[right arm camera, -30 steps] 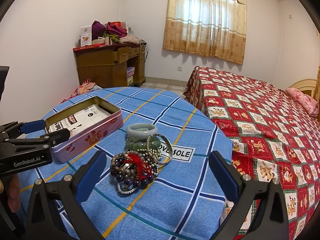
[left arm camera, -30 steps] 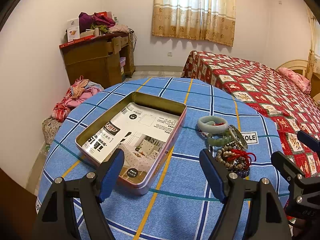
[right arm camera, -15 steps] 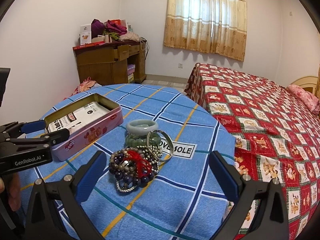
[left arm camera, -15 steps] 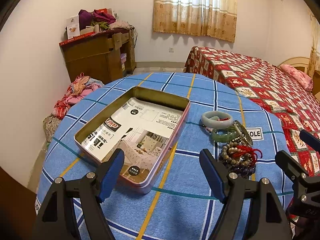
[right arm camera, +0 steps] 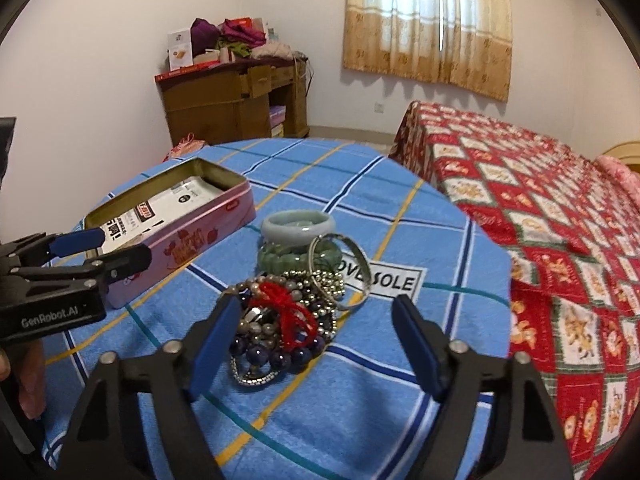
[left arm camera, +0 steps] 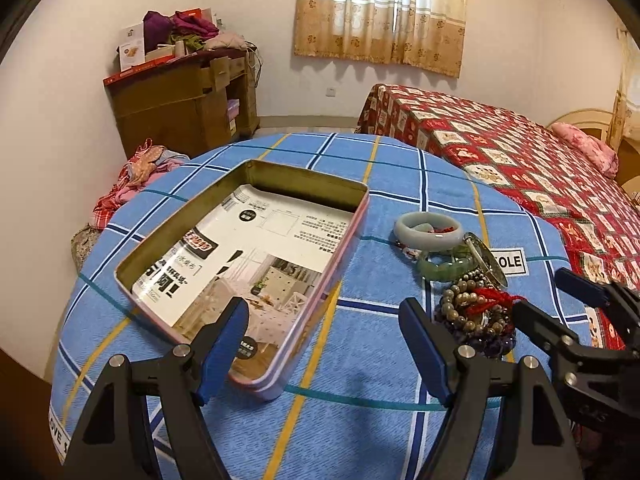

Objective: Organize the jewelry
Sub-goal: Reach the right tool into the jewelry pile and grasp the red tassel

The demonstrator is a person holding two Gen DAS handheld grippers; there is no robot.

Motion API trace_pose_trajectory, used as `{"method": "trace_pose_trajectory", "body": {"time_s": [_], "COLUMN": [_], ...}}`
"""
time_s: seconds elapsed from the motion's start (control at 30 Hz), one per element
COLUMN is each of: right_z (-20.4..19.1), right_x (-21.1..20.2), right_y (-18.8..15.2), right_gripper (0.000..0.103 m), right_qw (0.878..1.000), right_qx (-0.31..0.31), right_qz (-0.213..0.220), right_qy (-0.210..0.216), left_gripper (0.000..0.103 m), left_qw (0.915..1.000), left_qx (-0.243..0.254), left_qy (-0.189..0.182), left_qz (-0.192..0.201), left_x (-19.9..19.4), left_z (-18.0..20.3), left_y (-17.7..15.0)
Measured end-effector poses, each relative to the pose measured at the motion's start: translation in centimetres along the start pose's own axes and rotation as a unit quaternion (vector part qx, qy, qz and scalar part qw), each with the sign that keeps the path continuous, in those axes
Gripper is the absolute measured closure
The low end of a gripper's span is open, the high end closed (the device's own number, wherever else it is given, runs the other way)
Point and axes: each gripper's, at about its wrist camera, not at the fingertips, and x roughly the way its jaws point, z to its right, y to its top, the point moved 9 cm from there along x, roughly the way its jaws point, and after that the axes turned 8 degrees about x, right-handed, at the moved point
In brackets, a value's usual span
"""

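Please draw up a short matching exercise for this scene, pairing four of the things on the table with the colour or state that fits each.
Things:
1. tin box
2. pale bangle
3. beaded bracelets
4. right claw

Descriptions:
A. tangled with a red cord
B. open, hovering just over the nearest jewelry
C. pink outside, lid off, a printed sheet inside
D. grey-green, resting on a darker green bangle

Pairs: 1-C, 2-D, 3-A, 4-B
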Motion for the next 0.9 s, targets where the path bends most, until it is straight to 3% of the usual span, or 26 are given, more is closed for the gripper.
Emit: {"method": "trace_pose_trajectory", "body": {"time_s": [0.13, 0.23, 0.27, 0.4, 0.67, 0.8, 0.83, 0.87, 0.9], "right_z": [-0.5, -0.8, -0.9, -0.8, -0.5, -0.7, -0.7, -0.6, -0.6], "right_x": [1.1, 1.6, 1.5, 0.3, -1.6, -1.1, -0.8, -0.6, -0.3], "right_y": [-0.6, -1.3, -1.3, -0.8, 0.7, 0.4, 0.4, 0.3, 0.3], "right_gripper": [0.042, 0.073, 0.088, 0.094, 0.097, 0.096, 0.093, 0.079, 0.059], "right_qw": [0.999, 0.998, 0.998, 0.998, 0.998, 0.998, 0.999, 0.999, 0.998], "right_qx": [0.004, 0.009, 0.012, 0.016, 0.013, 0.009, 0.009, 0.009, 0.011], "right_qz": [-0.023, -0.042, -0.041, -0.019, 0.018, 0.001, 0.002, -0.001, -0.004], "right_qy": [0.023, 0.046, 0.052, 0.060, 0.053, 0.058, 0.053, 0.051, 0.054], "left_gripper": [0.026, 0.026, 0.026, 0.026, 0.026, 0.026, 0.025, 0.026, 0.026], "left_qw": [0.9999, 0.9998, 0.9997, 0.9995, 0.9987, 0.9986, 0.9987, 0.9988, 0.9989], "left_qx": [0.009, 0.011, 0.012, 0.012, 0.036, 0.042, 0.039, 0.036, 0.034], "left_qy": [-0.008, -0.018, -0.020, -0.029, -0.037, -0.033, -0.033, -0.033, -0.032], "left_qz": [-0.003, -0.004, -0.004, -0.003, 0.005, 0.005, 0.003, 0.001, -0.001], "left_x": [0.4, 0.6, 0.5, 0.5, 0.1, 0.2, 0.4, 0.5, 0.6], "left_z": [0.7, 1.3, 1.3, 1.8, 3.7, 3.9, 3.8, 3.7, 3.5], "left_y": [-0.1, 0.0, 0.0, 0.1, 0.8, 0.8, 0.7, 0.7, 0.6]}}
